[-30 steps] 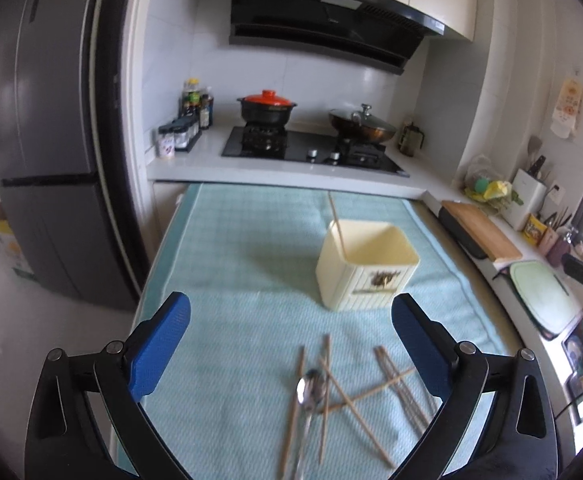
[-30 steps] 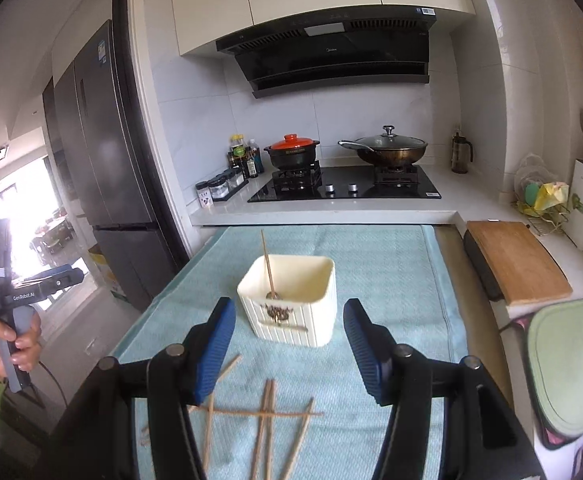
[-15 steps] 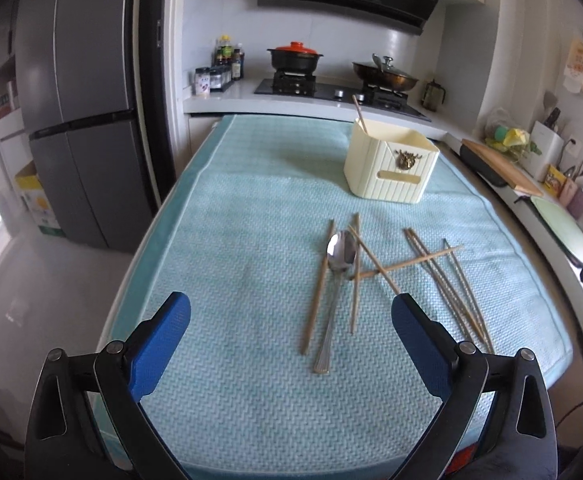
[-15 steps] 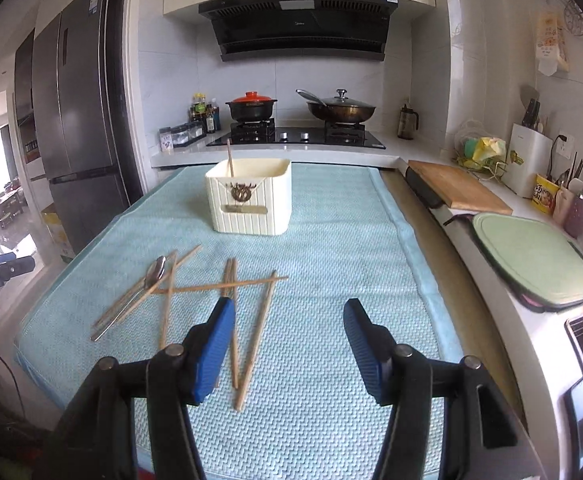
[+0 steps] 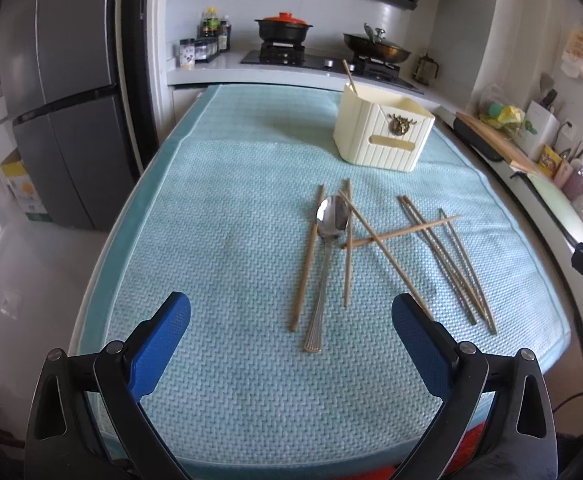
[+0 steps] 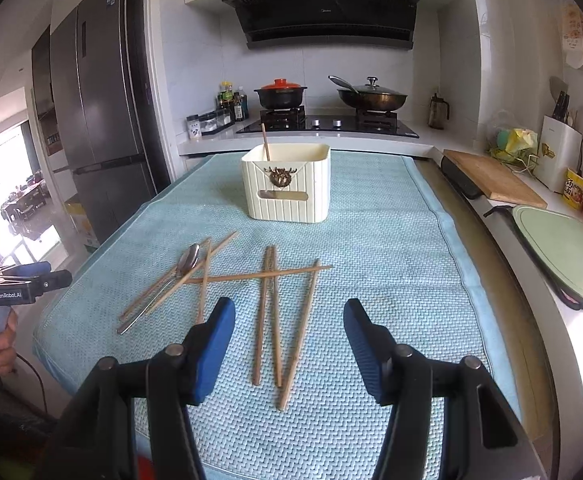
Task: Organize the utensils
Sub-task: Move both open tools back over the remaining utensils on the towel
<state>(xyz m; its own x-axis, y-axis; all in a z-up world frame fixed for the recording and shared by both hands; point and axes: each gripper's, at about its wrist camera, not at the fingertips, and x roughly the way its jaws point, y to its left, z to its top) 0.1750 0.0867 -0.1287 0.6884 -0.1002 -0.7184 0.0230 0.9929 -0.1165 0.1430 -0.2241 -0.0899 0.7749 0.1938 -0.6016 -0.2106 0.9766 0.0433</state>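
Both tools, left tool (image 5: 290, 312) and right tool (image 6: 289, 312), stay spread wide and empty, now farther back from the holder (image 6: 286, 182).

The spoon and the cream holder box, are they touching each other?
Apart. The left wrist view shows a strip of bare blue mat between the spoon bowl and the cream holder box.

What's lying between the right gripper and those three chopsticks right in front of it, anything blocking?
Nothing visible blocks it. The right gripper is open above the mat, with the three chopsticks lying just ahead between its fingers. One crossing chopstick rests over their far ends, nearer the cream holder.
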